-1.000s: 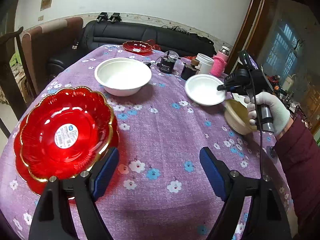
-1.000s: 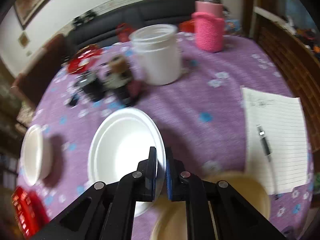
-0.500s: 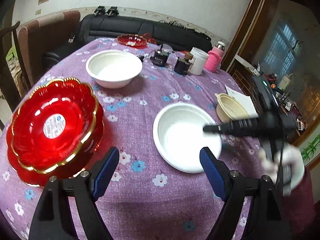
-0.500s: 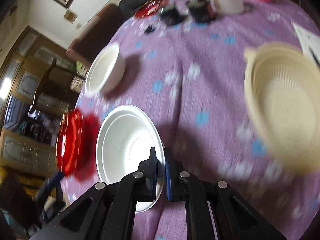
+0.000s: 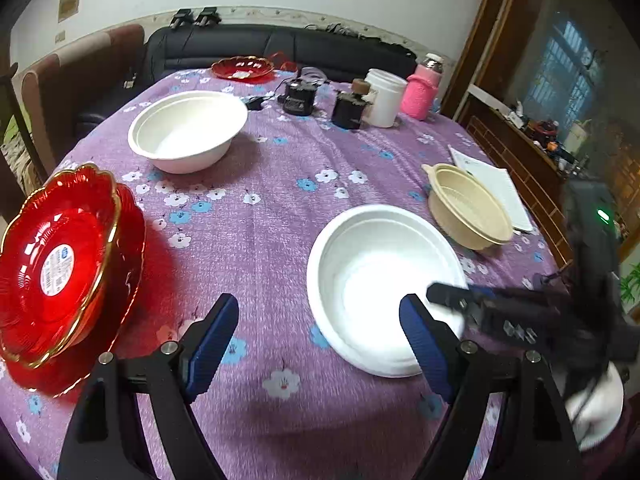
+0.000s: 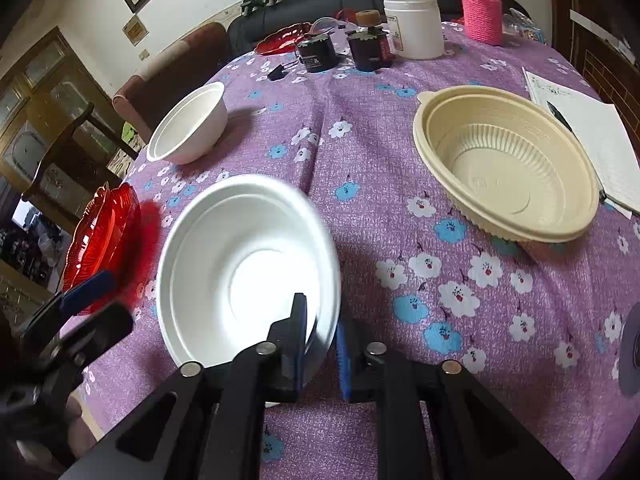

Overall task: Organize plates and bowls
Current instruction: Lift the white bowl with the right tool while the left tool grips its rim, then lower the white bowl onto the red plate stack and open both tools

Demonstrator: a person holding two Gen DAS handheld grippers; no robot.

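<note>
We are looking at a shallow white bowl sitting on the purple flowered tablecloth, between the stacked red plates and the beige plastic bowl. Our right gripper is straddling its near rim; the jaws have just been opening, and the outer pad is standing clear of the rim. Our left gripper is hovering wide over bare cloth, gripping nothing. A deeper white bowl is resting farther back, well apart, before dark jars, a white tub and a pink-sleeved flask.
</note>
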